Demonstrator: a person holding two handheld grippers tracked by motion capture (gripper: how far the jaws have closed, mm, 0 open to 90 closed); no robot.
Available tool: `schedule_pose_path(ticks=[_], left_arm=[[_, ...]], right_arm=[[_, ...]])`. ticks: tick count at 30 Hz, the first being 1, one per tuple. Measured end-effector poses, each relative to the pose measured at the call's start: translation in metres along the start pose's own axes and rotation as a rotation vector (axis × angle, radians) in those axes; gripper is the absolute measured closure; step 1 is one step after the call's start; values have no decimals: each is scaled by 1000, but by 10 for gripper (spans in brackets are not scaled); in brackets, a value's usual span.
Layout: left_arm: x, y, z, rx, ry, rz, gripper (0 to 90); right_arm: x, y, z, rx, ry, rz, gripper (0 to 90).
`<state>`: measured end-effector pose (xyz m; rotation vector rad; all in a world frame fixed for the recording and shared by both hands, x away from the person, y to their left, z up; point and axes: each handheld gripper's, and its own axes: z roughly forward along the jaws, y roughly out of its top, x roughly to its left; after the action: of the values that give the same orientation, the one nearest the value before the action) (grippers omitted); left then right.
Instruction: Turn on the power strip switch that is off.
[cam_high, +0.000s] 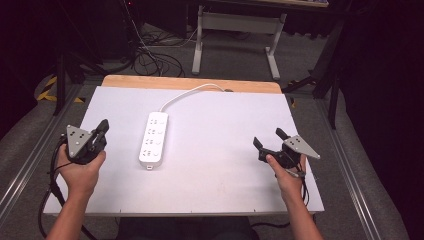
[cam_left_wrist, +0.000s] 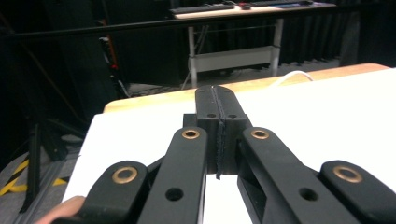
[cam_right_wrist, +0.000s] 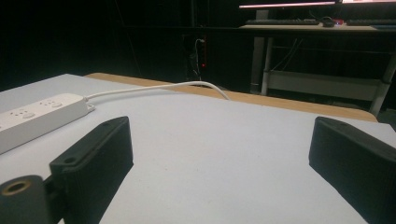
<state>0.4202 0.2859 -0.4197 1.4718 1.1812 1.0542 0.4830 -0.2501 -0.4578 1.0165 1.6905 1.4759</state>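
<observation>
A white power strip lies on the white table top, left of centre, its long side running front to back. Its white cable curves off toward the table's back edge. My left gripper is held at the table's left edge, left of the strip, shut with its jaws pressed together and nothing between them. My right gripper hovers at the right side of the table, open, jaws wide apart over bare table.
A wooden strip runs along the table's back edge. Behind it stand a desk frame and loose cables on the floor. Metal rails flank the table on both sides.
</observation>
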Motion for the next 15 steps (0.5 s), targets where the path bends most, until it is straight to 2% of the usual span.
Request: schedule_pose_path(ticks=[2,11,15], left_arm=[[-4,2,5,1,-27,5,900],[-11,5,14,39,-87,6,900],[-20,7,23,73,-152,18,900]], right_arm=[[0,0,1,2,0,3,68],[1,-1,1,12,-1,-1,68],[1,-1,1,12,-4,2,69]])
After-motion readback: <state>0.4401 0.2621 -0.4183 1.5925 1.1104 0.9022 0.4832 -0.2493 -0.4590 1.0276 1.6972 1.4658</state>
